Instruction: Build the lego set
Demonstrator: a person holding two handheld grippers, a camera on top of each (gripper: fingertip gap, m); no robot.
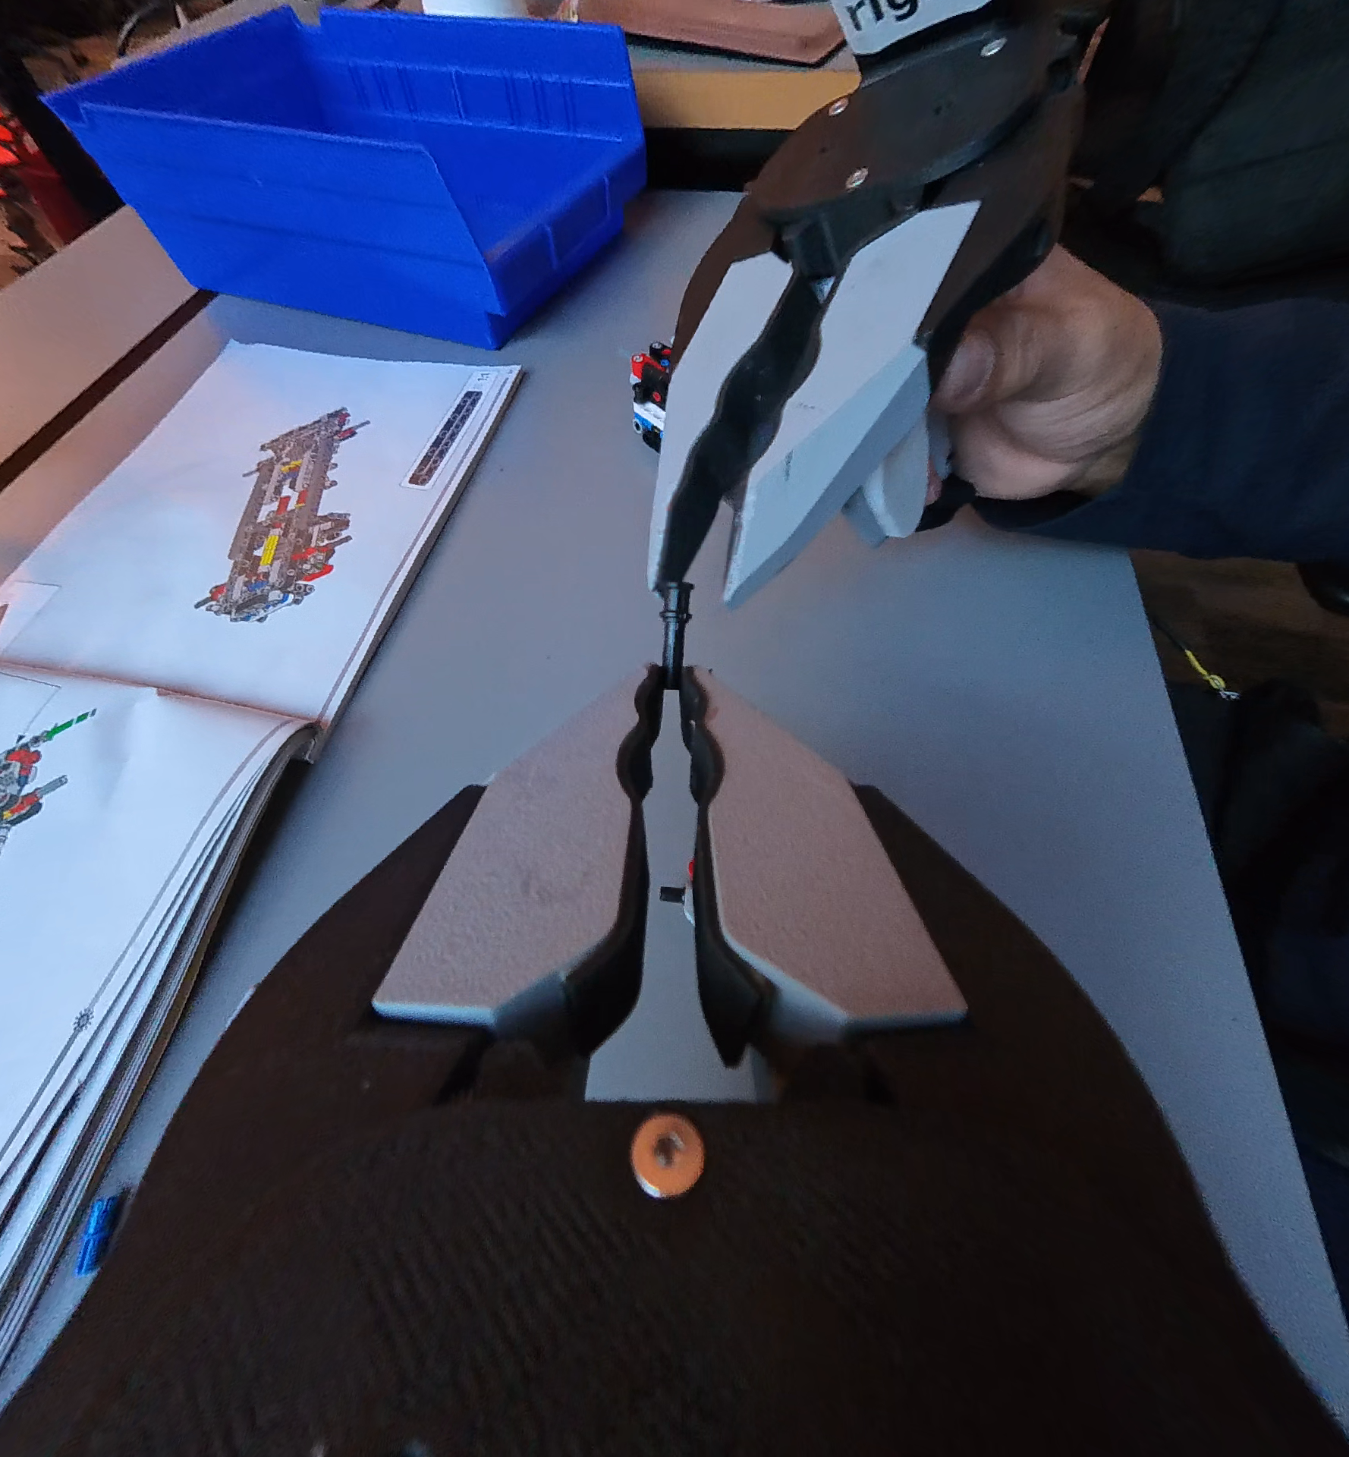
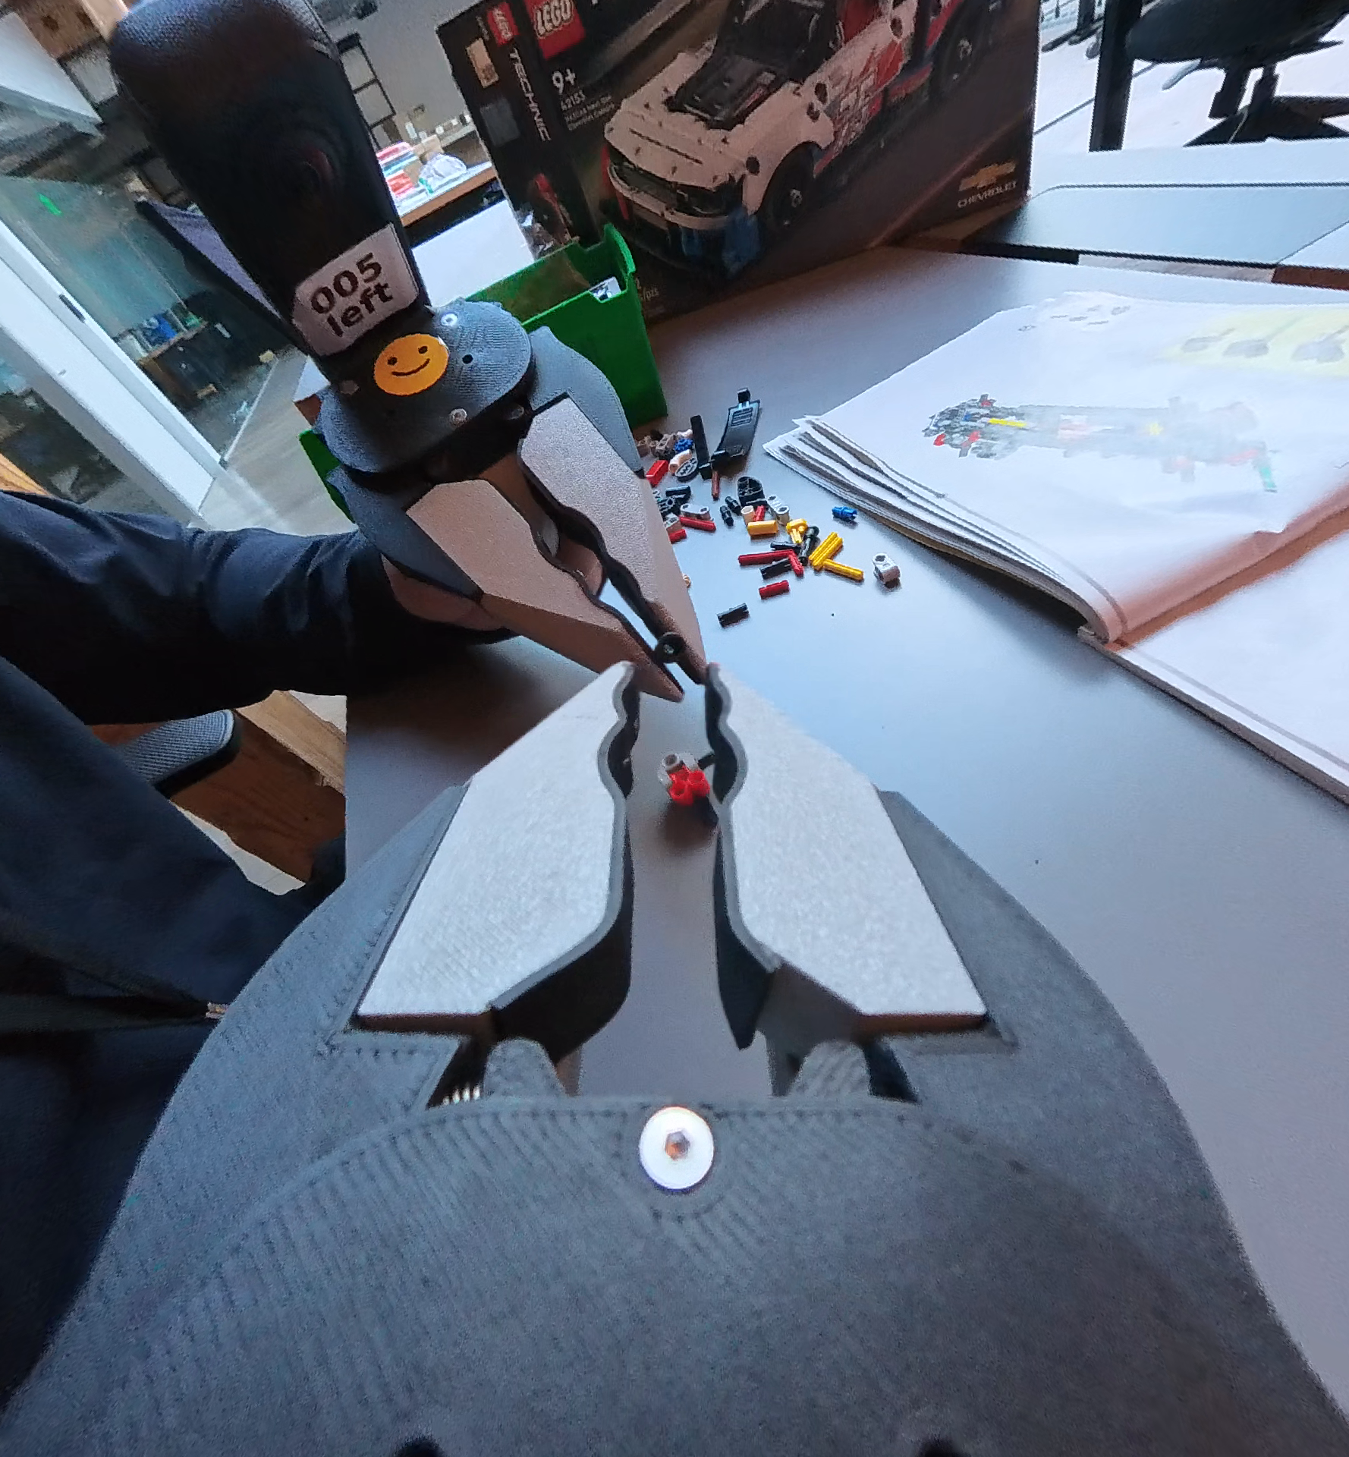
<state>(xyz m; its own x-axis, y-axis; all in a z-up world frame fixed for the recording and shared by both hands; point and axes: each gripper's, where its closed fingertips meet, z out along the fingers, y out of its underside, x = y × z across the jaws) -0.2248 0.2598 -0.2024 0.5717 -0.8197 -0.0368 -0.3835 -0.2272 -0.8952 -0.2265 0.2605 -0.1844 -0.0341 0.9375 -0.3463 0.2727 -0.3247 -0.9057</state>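
My left gripper is shut on a small black pin, which sticks out forward from its fingertips above the grey table. My right gripper comes in from the upper right, held by a hand. Its jaws stand apart around the pin's far end; one fingertip lies against the pin and the other stands clear. In the right wrist view my right gripper is open, with the left gripper's tips and the pin between its fingertips. A small red and grey piece lies on the table below.
A blue bin stands far left, an open instruction booklet beside it, and a small built piece behind the right gripper. Loose coloured parts, a green bin and a toy box lie beyond. The table edge is to the right. The grippers are tip to tip, or close to it.
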